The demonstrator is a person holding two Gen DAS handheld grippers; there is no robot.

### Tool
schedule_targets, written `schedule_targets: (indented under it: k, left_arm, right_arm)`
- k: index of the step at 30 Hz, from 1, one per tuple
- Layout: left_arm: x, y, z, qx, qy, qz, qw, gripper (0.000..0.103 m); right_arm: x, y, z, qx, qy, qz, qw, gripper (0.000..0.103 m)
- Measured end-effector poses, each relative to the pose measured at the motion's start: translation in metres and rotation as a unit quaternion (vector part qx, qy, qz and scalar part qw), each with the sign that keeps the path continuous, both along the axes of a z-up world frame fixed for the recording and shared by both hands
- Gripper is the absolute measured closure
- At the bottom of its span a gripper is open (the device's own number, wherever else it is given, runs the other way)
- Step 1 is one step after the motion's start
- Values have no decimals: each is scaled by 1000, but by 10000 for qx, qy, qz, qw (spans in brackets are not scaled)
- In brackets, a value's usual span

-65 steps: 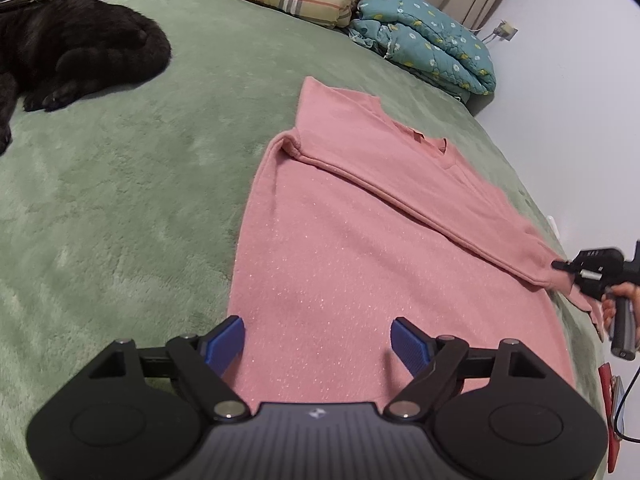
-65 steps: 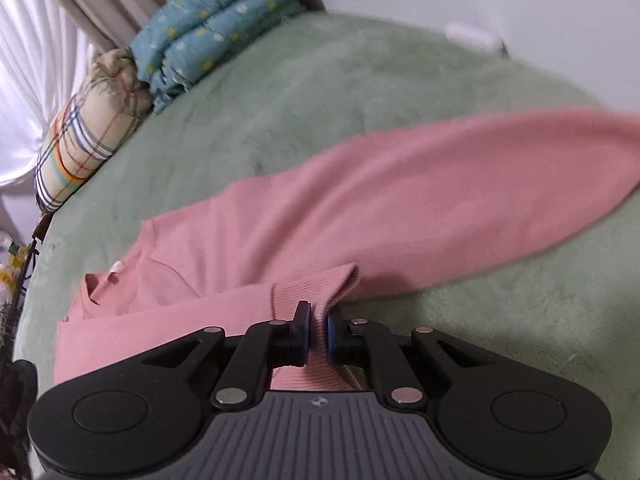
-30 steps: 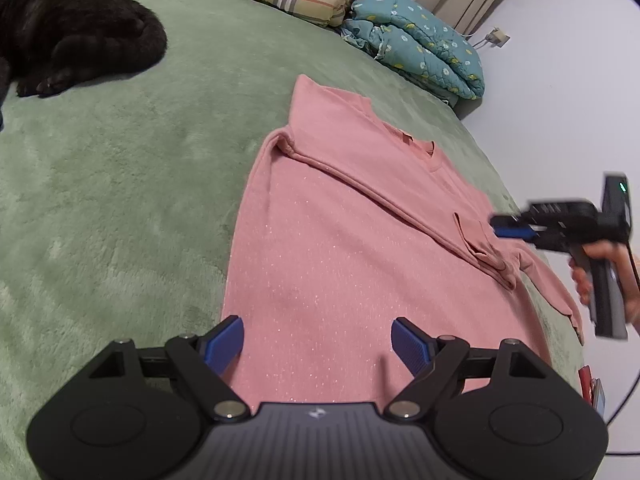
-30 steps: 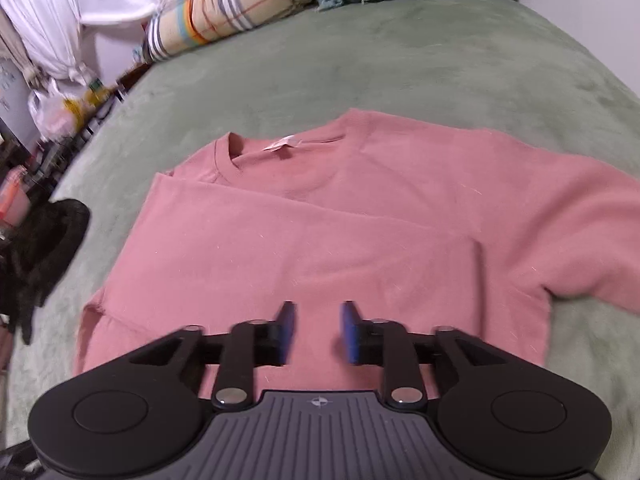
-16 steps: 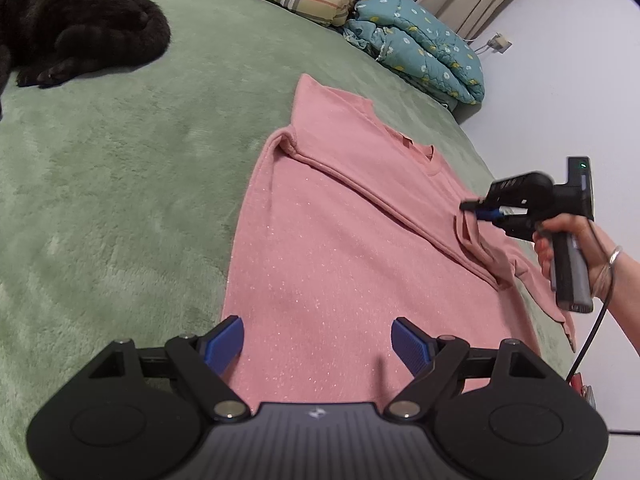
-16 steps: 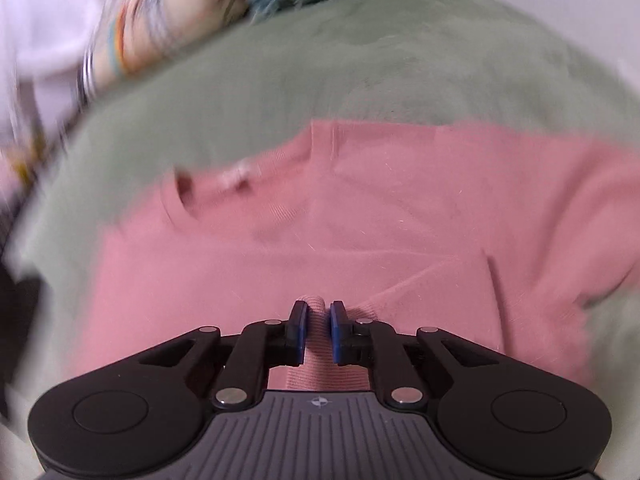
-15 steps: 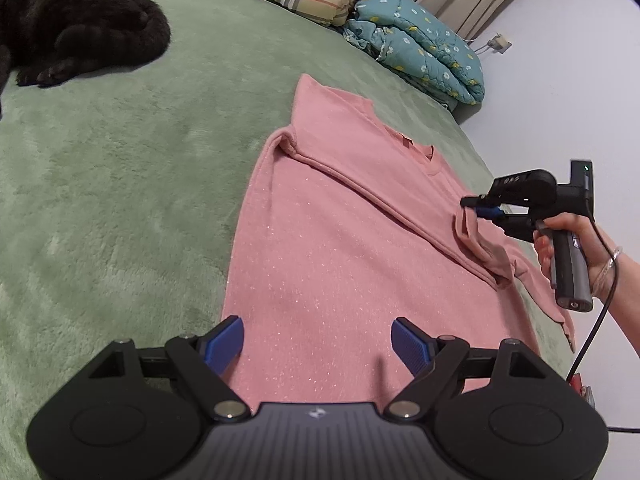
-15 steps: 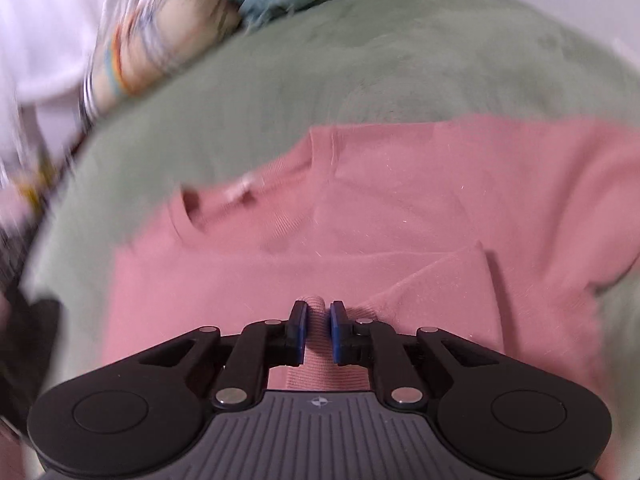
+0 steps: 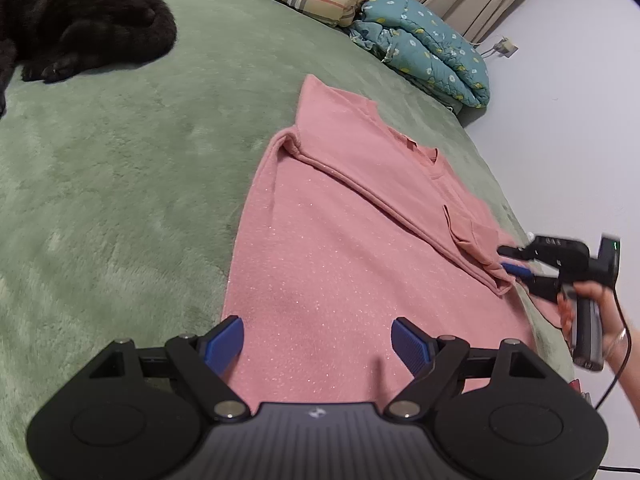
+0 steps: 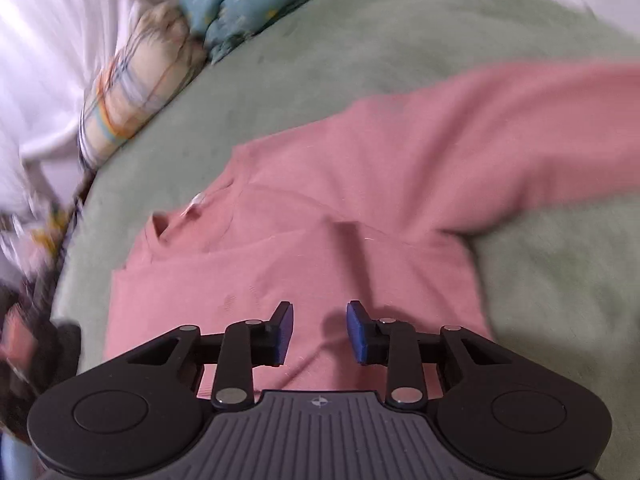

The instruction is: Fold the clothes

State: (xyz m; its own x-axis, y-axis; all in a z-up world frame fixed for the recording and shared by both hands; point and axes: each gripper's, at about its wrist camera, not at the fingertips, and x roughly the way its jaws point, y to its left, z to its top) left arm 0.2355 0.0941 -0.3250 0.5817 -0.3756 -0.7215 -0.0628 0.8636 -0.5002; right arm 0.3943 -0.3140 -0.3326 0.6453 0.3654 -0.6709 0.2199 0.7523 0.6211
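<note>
Right wrist view is smeared with motion blur, so the plaid quilt (image 10: 132, 92) and the clutter left of it are mush. The pink sweater's (image 10: 320, 240) far sleeve runs off the right edge. In the left wrist view, the black animal (image 9: 80, 24) is cropped by the frame.

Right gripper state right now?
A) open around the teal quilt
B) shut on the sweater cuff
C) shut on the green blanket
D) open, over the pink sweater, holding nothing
D: in the right wrist view the right gripper has its blue fingers spread with a clear gap, and the pink sweater lies flat on the green blanket below, with no fabric between them.
</note>
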Motion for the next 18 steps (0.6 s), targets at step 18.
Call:
schedule_targets:
  k: [18]
  left_arm:
    - [2, -9, 5, 206, 195, 27, 9996, 22]
  right_arm:
    - [-30, -14, -30, 111, 129, 137, 9998, 96]
